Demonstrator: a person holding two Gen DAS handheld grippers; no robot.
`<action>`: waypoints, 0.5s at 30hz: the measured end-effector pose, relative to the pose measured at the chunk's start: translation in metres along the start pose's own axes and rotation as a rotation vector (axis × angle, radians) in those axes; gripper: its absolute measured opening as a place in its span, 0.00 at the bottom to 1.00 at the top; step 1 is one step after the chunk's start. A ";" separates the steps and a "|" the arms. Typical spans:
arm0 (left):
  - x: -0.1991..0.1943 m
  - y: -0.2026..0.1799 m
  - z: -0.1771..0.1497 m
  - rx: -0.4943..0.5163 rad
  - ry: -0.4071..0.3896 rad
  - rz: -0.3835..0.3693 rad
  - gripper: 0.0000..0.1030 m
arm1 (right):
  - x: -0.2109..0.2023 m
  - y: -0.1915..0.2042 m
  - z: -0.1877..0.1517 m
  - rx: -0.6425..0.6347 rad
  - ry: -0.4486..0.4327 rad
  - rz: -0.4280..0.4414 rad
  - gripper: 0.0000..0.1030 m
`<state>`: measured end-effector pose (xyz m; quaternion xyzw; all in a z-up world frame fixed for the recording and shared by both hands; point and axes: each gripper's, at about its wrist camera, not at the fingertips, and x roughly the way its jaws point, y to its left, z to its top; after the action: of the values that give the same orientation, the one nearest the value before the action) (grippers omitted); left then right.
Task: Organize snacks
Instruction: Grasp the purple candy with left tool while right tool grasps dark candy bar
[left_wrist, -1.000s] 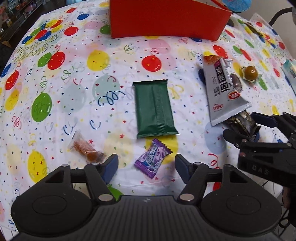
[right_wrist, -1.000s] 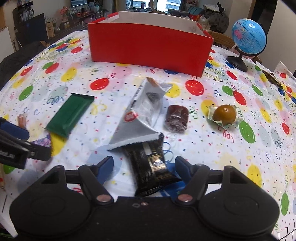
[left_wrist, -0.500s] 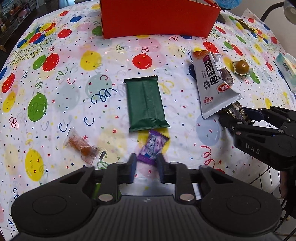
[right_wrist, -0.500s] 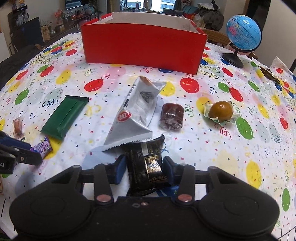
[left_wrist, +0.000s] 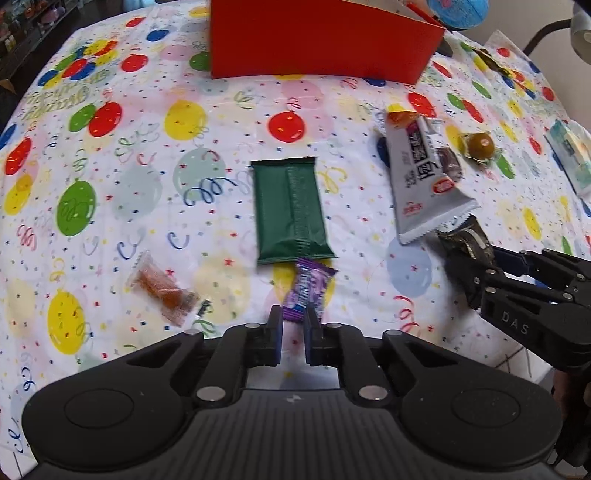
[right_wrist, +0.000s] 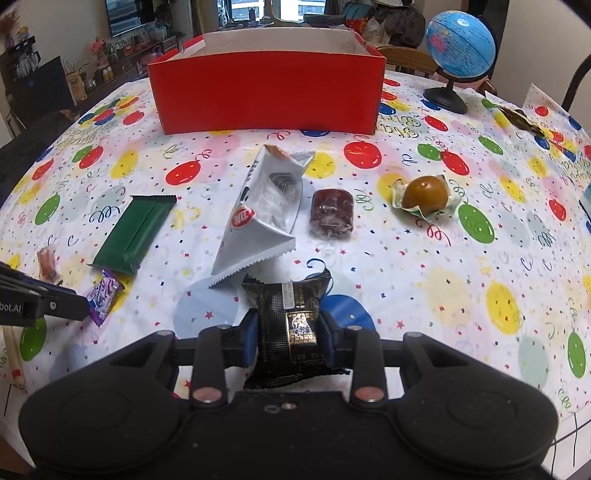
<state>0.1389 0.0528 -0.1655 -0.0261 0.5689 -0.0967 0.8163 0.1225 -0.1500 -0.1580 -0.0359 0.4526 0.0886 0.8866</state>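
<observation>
we've got the left hand-held gripper (left_wrist: 294, 322) pinching only the purple candy's (left_wrist: 307, 290) near tail and the right hand-held gripper (right_wrist: 288, 334), jaws just closing, clamped across the black packet (right_wrist: 291, 325), so either crinkly wrapper could slip loose on the lift toward the red box (right_wrist: 267, 94) ahead.

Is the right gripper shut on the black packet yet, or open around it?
Shut on it: the right gripper has just been closing, and both pads press the black packet's sides.

A blue globe (right_wrist: 460, 46) on a black stand sits at the far right of the surface (right_wrist: 424, 266), which wears a cloth printed with balloons. Behind the globe is a wooden chair back (right_wrist: 406, 61). Far left of the globe, cluttered shelves (right_wrist: 110, 55) line the wall.
</observation>
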 end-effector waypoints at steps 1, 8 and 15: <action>0.000 -0.002 0.000 0.008 0.002 0.001 0.17 | -0.001 0.000 0.000 0.003 -0.001 0.000 0.31; 0.006 -0.010 0.007 0.019 -0.012 0.009 0.60 | -0.006 -0.003 -0.001 0.025 -0.008 0.010 0.31; 0.018 -0.021 0.010 0.088 -0.042 0.085 0.58 | -0.005 -0.005 -0.002 0.024 -0.008 -0.004 0.31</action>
<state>0.1517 0.0285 -0.1755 0.0323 0.5472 -0.0862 0.8319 0.1193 -0.1556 -0.1551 -0.0256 0.4501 0.0813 0.8889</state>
